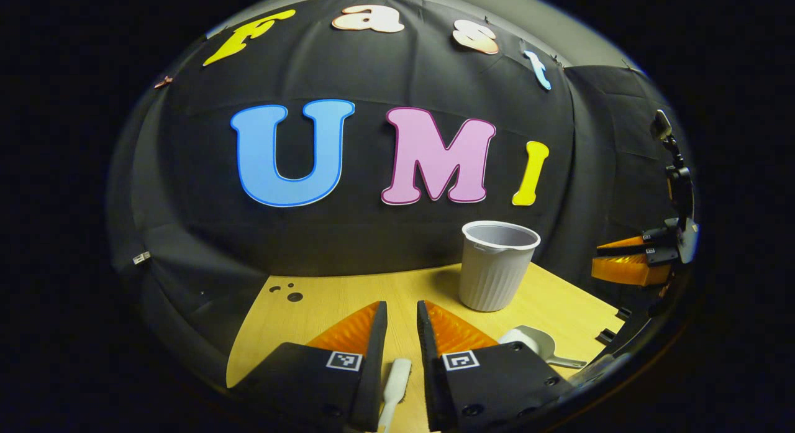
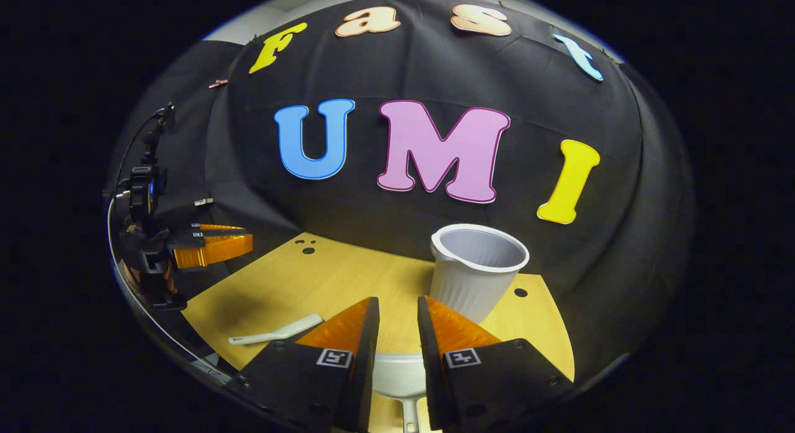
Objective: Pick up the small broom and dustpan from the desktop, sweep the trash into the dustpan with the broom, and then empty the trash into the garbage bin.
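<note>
This is a staged recording booth, not a lived-in room. Black cloth (image 2: 397,234) hangs as a wall behind a small wooden desktop (image 2: 323,290), and a camera stand (image 1: 674,166) rises at the side.

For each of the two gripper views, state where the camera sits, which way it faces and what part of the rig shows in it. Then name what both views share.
Left gripper view: rides on the left gripper, facing the booth wall across the wooden desktop; its own fingers straddle the small broom; the right gripper shows at far right.
Right gripper view: rides on the right gripper, facing the same wall, fingers above the dustpan; the left gripper shows at far left.
Shared: the ribbed garbage bin, desktop, broom, dustpan.
</note>
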Available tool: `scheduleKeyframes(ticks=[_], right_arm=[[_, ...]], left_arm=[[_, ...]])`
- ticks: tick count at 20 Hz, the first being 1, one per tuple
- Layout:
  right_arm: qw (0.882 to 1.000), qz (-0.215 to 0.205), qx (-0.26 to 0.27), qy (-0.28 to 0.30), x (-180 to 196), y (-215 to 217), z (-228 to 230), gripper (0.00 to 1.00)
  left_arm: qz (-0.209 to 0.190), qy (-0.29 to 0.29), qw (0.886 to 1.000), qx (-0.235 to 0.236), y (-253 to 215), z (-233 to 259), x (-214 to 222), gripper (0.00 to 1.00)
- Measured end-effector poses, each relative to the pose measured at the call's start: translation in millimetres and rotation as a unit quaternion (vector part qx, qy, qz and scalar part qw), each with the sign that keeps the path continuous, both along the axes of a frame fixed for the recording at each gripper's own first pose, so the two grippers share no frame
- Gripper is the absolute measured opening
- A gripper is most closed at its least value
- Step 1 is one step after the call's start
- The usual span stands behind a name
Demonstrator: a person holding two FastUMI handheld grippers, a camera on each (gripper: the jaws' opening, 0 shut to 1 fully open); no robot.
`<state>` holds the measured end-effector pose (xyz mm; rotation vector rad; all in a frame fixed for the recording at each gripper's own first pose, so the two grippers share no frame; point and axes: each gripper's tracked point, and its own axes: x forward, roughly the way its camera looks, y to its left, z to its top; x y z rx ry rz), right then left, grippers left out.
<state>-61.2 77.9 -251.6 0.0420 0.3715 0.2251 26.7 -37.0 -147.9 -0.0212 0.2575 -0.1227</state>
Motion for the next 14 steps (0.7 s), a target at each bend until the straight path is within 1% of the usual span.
scheduleKeyframes(ticks=[1, 4, 9, 14], right_arm=[[1.0, 0.003, -0.001, 0.003, 0.8, -0.1, 2.0, 0.39], [1.0, 0.006, -0.001, 0.007, 1.4, 1.5, 2.3, 0.38], [1.0, -0.007, 0.002, 0.012, 2.7, 1.2, 2.1, 0.37], [1.0, -0.015, -0.001, 0.021, 3.2, 0.9, -4.4, 0.36]], left_arm=[[0.001, 0.003, 1.0, -0.003, -0.9, -0.9, -2.5, 0.33], [-0.007, 0.009, 1.0, -0.004, -2.0, -3.2, -6.4, 0.33], [-0.011, 0.01, 1.0, -0.008, 1.4, -5.9, -0.9, 0.33], [-0.003, -0.001, 1.0, 0.004, 14.2, -5.2, 5.8, 0.34]])
